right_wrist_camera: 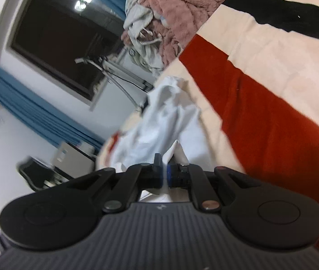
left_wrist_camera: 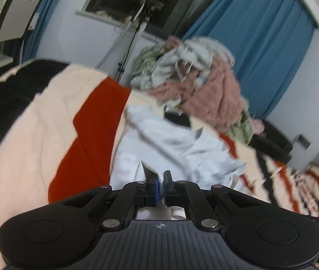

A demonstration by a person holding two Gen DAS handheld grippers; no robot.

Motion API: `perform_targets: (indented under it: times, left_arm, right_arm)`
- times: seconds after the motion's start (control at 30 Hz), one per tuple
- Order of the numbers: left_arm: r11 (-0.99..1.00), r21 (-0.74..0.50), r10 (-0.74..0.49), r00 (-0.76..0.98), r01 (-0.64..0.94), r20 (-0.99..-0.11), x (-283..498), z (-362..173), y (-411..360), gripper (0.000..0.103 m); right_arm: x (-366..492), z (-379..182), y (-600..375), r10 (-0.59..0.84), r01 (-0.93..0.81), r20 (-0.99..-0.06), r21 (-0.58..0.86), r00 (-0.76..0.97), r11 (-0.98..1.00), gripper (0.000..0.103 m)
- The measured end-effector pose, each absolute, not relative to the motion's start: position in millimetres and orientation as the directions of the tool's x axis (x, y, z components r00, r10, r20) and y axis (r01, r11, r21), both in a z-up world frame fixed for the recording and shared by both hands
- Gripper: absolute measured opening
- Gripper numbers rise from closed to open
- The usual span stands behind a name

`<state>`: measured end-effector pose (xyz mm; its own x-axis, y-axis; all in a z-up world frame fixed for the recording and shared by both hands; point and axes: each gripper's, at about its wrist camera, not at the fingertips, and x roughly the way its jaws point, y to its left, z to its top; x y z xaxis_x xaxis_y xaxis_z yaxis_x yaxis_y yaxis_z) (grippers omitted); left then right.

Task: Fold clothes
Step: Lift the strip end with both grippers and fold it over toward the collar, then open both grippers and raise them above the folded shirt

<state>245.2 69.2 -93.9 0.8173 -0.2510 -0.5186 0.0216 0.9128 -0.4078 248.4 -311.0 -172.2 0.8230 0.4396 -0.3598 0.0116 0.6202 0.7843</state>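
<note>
Over striped bedding [left_wrist_camera: 35, 117], both tools [left_wrist_camera: 160, 181] [right_wrist_camera: 164, 168] pinch white garment [left_wrist_camera: 159, 144].

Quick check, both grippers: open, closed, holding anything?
Left gripper: closed, pinching a fold of the white garment.
Right gripper: closed on the white garment, cloth pinched between its fingers.
</note>
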Motion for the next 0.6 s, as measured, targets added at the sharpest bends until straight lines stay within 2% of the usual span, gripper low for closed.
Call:
perform_targets:
  times: [0.13, 0.17, 0.23, 0.3, 0.33, 0.4, 0.43, 0.47, 0.5, 0.53, 0.57, 0.6]
  left_arm:
    - [0.933, -0.359, -0.235, 0.775, 0.012, -0.587, 255, -116, 65, 0.007]
    - [0.939, -0.344, -0.231, 0.768, 0.015, -0.597, 256, -118, 65, 0.01]
    - [0.95, -0.312, -0.208, 0.782, 0.018, -0.587, 247, -110, 62, 0.012]
    - [0.96, -0.28, -0.184, 0.798, 0.019, -0.574, 237, -100, 58, 0.033]
    - [0.964, -0.264, -0.172, 0.806, 0.02, -0.567, 232, -96, 57, 0.039]
    - [0.973, -0.231, -0.148, 0.821, 0.02, -0.551, 222, -86, 53, 0.056]
    - [0.976, -0.215, -0.136, 0.828, 0.02, -0.543, 217, -81, 51, 0.059]
    - [0.98, -0.198, -0.125, 0.836, 0.02, -0.535, 212, -76, 50, 0.064]
    - [0.983, -0.182, -0.113, 0.843, 0.019, -0.526, 207, -72, 48, 0.07]
    - [0.985, -0.17, -0.117, 0.851, 0.033, -0.511, 199, -66, 45, 0.074]
    - [0.986, -0.164, -0.12, 0.86, 0.043, -0.497, 189, -61, 43, 0.083]
    - [0.986, -0.161, -0.118, 0.867, 0.044, -0.485, 179, -56, 41, 0.086]
  right_arm:
    - [262, -190, -305, 0.441, 0.016, -0.417, 0.741, 0.795, 0.671, 0.007]
    - [262, -191, -303, 0.441, 0.007, -0.425, 0.726, 0.791, 0.688, 0.007]
    - [260, -189, -302, 0.439, -0.008, -0.425, 0.712, 0.792, 0.703, 0.008]
    - [257, -180, -300, 0.422, -0.013, -0.436, 0.683, 0.795, 0.731, 0.009]
    - [255, -175, -299, 0.412, -0.015, -0.443, 0.666, 0.796, 0.746, 0.012]
    - [248, -161, -294, 0.39, -0.044, -0.443, 0.614, 0.807, 0.788, 0.024]
    - [244, -153, -291, 0.379, -0.061, -0.44, 0.584, 0.814, 0.809, 0.049]
    - [238, -146, -289, 0.367, -0.077, -0.425, 0.562, 0.828, 0.824, 0.08]
    - [229, -138, -287, 0.354, -0.091, -0.401, 0.543, 0.845, 0.834, 0.09]
    - [221, -130, -285, 0.34, -0.102, -0.38, 0.524, 0.86, 0.846, 0.092]
    - [213, -122, -283, 0.331, -0.115, -0.366, 0.502, 0.87, 0.857, 0.091]
    - [205, -114, -281, 0.326, -0.131, -0.355, 0.475, 0.876, 0.87, 0.091]
